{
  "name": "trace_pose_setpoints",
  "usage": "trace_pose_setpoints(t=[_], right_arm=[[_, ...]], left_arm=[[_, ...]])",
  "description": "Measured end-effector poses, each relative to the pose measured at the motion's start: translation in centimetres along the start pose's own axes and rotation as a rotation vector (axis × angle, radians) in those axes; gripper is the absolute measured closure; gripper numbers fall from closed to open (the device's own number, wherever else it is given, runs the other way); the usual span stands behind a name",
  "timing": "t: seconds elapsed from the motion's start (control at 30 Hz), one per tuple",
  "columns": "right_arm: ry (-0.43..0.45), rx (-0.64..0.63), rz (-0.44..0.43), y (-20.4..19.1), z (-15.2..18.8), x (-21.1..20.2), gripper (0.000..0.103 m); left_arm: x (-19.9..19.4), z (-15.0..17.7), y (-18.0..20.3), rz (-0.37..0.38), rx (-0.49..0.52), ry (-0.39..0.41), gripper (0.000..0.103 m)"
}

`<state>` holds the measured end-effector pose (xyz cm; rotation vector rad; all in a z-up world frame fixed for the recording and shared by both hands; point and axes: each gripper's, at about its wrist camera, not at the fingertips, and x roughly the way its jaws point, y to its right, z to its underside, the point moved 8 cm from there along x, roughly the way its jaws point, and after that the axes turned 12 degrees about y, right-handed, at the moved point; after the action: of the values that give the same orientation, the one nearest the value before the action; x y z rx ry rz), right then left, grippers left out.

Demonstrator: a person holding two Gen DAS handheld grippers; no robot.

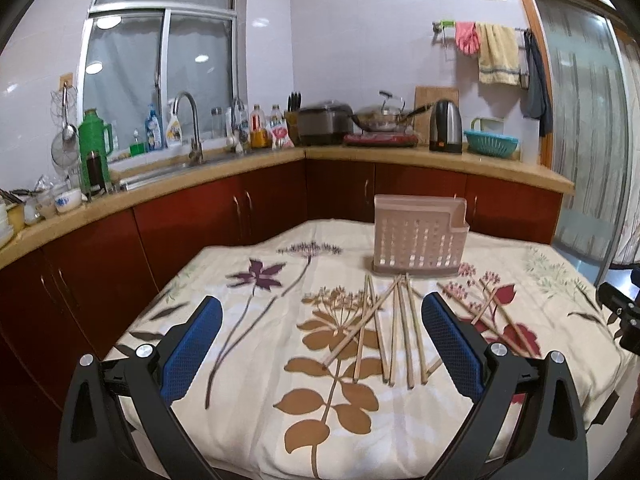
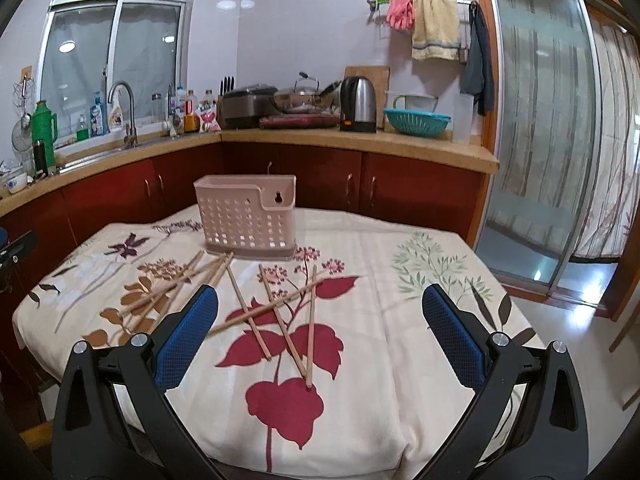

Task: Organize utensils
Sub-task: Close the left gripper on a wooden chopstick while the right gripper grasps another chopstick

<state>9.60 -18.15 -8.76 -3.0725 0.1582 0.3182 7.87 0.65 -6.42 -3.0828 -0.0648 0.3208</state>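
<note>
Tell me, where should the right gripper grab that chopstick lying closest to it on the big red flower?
Probably near the middle of the chopstick, coming straight down from above. It lies flat on the tablecloth, so only its thin sides can be pinched. Its near end is free, while farther up it crosses other chopsticks. Turn the right gripper, now open, so its fingers close across the stick, not along it.

The holder point(image 2: 248, 216) is standing at the table's point(image 2: 400, 320) far side; chopsticks point(image 2: 276, 312) are lying scattered just before it, nearer the cameras.
</note>
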Motion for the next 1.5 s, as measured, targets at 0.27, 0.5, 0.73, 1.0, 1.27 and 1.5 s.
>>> trace_pose_setpoints(t=[0.27,0.5,0.73,1.0,1.27,1.5], right_arm=[[-0.119,0.002,-0.004,0.5,5.0,3.8,0.006],[-0.236,0.015,-0.039,0.0,8.2,7.1,0.027],[-0.298,0.028,-0.049,-0.1,9.9,9.3,0.036],[-0.334,0.042,-0.057,0.0,10.7,10.7,0.036],[-0.346,0.052,-0.061,0.0,11.0,11.3,0.036],[-0.352,0.057,-0.058,0.3,11.4,11.4,0.036]], left_arm=[[5.1,4.8,-0.6,-0.014,0.057,-0.114,0.006],[9.9,8.1,-0.8,0.015,0.085,-0.202,0.015],[13.0,10.5,-0.2,0.067,0.110,-0.279,0.038],[15.2,11.9,1.2,0.138,0.126,-0.349,0.051],[15.5,13.1,2.2,0.204,0.131,-0.392,0.069],[15.4,13.2,2.9,0.238,0.149,-0.392,0.084]])
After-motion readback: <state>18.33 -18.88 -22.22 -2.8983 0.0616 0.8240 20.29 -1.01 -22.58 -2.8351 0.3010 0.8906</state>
